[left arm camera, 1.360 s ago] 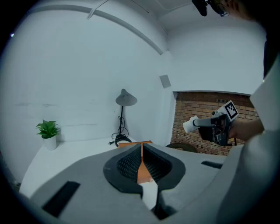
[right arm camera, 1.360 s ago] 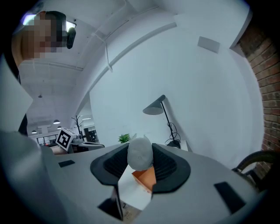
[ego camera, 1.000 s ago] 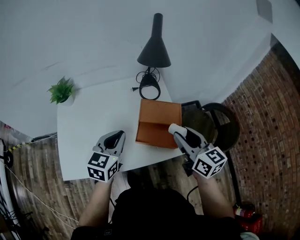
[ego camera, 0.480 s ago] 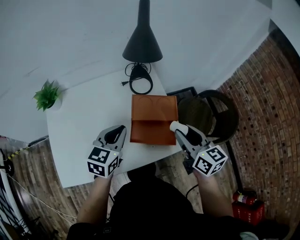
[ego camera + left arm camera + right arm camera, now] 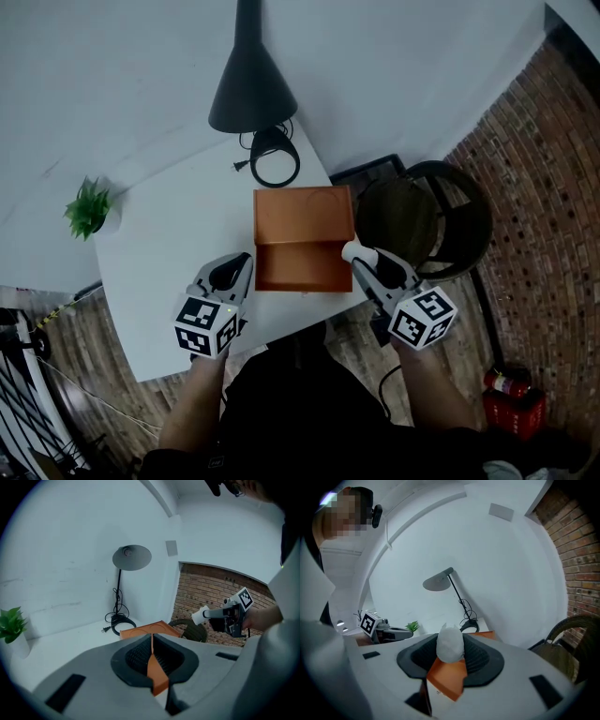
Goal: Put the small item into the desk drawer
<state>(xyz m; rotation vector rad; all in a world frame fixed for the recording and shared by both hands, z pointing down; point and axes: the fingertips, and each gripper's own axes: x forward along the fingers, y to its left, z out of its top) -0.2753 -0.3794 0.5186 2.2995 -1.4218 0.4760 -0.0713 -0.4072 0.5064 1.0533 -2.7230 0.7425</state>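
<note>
An orange desk drawer box (image 5: 303, 217) stands on the white table (image 5: 159, 248), its front toward me; I cannot tell whether the drawer is pulled out. My right gripper (image 5: 356, 255) hovers at the box's front right corner, shut on a small white item (image 5: 352, 250). In the right gripper view the white item (image 5: 450, 641) sits pinched between the dark pads (image 5: 480, 658). My left gripper (image 5: 232, 270) is just left of the box front, over the table, shut and empty. In the left gripper view the left gripper (image 5: 151, 654) shows only a thin slit, with the orange box (image 5: 147, 631) beyond.
A black desk lamp (image 5: 246, 89) with a coiled cable (image 5: 272, 167) stands behind the box. A small green plant (image 5: 89, 211) is at the table's far left. A dark round chair (image 5: 422, 225) sits right of the table, and a red object (image 5: 511, 398) lies on the floor.
Both grippers keep their places beside the box, the right still holding the white item. The head view has shifted, so lamp and table sit further up and left.
</note>
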